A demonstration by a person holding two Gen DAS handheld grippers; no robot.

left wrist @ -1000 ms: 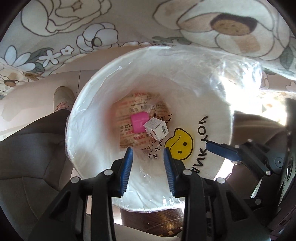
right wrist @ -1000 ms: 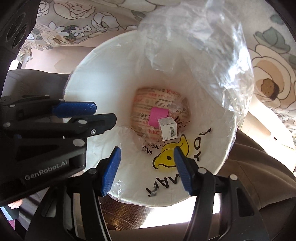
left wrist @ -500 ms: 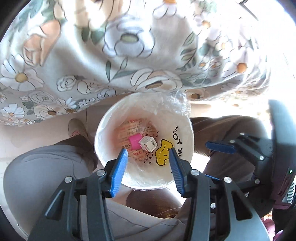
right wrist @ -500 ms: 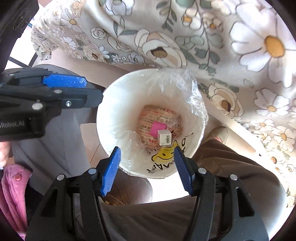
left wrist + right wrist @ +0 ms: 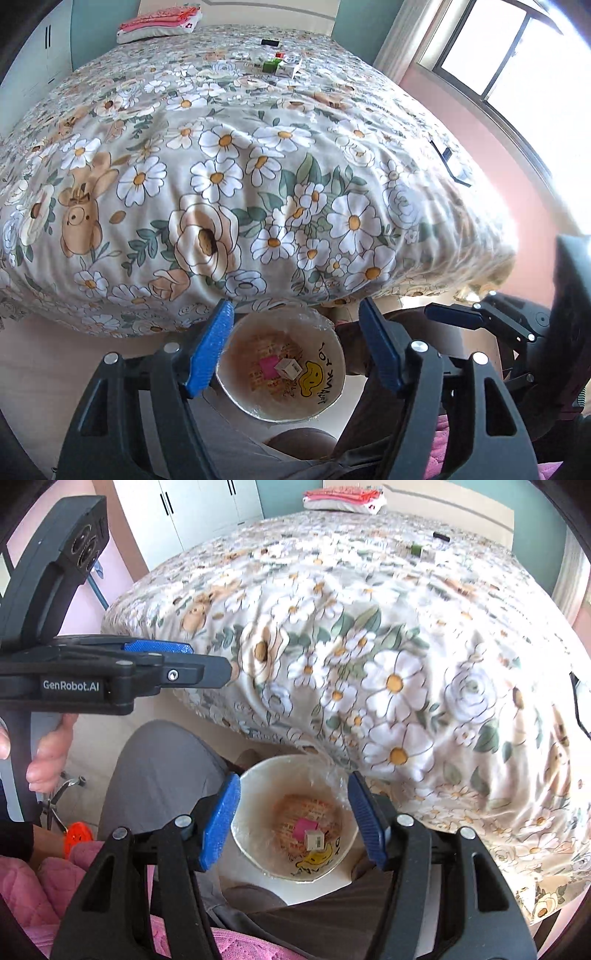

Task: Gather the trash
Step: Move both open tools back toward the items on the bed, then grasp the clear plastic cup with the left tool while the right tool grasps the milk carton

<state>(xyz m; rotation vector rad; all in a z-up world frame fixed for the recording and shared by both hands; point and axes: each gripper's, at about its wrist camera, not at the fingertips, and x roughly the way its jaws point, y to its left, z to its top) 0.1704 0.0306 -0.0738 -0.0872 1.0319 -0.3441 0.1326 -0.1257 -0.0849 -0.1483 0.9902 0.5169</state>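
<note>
The bed (image 5: 258, 166) fills most of my view, its flowered edge hanging just over the bin (image 5: 280, 369) on the floor between my knees. Far across it lie small boxes (image 5: 282, 66), well apart from me. In the bin lie a pink piece (image 5: 269, 366) touching a white box (image 5: 289, 367). My left gripper (image 5: 295, 347) has just been opening, wide and empty; my right gripper (image 5: 291, 819) has also opened further, nothing between.

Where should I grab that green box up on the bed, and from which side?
Probably its near and far faces, coming from above. The green box sits on the flat bedspread with a white carton close against its right side, so jaws spanning left to right would likely catch that carton.
</note>
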